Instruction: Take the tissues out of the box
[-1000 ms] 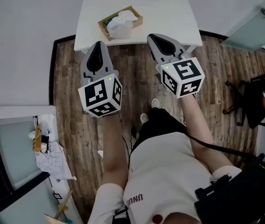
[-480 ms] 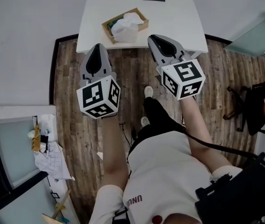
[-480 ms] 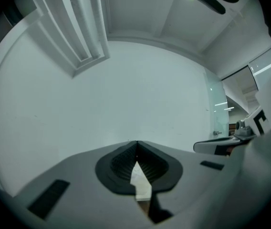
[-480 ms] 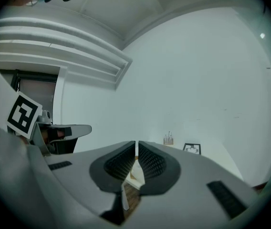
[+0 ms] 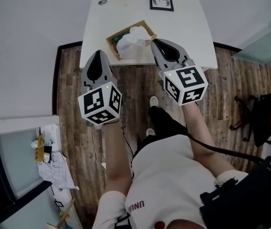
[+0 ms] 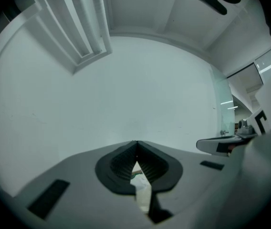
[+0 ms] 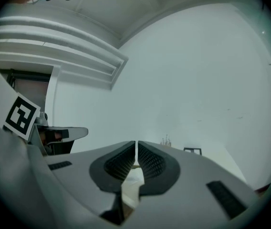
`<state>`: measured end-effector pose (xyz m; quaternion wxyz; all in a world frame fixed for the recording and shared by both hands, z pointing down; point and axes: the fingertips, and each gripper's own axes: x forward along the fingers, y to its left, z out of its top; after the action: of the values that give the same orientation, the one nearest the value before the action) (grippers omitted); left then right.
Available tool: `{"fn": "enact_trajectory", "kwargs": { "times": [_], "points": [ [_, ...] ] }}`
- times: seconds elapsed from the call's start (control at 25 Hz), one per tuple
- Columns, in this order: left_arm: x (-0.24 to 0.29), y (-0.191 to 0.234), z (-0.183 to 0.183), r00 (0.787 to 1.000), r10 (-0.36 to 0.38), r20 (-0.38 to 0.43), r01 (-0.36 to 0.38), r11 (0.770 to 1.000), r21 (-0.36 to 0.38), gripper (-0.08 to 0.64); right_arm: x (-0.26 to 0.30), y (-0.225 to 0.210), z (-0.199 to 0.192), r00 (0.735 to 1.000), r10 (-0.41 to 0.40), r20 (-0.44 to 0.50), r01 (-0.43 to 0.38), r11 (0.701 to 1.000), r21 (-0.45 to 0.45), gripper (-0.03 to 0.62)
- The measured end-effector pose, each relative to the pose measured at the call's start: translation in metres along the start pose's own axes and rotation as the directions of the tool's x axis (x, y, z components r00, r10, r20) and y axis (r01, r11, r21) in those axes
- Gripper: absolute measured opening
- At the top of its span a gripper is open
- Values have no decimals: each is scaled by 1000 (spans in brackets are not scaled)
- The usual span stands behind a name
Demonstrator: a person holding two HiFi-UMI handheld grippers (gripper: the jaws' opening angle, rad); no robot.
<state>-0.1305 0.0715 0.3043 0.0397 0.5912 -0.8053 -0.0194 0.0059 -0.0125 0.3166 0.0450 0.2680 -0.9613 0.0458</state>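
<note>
white table (image 5: pixel 183 32) on a wood floor, pale walls behind. both claws hover at its near edge, jaws pressed together and holding nothing: left gripper (image 5: pixel 97 56), and right gripper (image 5: pixel 155 43) just beside the box (image 5: pixel 112 37). tissues (image 5: pixel 130 39) puff out of its top. they look light, soft and easy to tear, so pinch the raised tuft. only the head view shows box and tissues; the gripper views face mostly bare wall.

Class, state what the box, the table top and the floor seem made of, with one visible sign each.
Box: probably wood or stiff card, going by its tan matt rim.
Table top: smooth plain white, likely laminate or painted board.
Floor: brown planks with visible grain, so wood or a wood-look covering.
</note>
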Motion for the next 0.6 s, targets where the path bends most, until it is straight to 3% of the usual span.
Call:
{"fn": "enact_trajectory", "kwargs": {
  "times": [0.6],
  "points": [
    [83, 17, -4, 999, 30, -27, -30, 1000, 1, 14, 78, -47, 16, 999, 38, -2, -38, 999, 13, 21]
  ]
}}
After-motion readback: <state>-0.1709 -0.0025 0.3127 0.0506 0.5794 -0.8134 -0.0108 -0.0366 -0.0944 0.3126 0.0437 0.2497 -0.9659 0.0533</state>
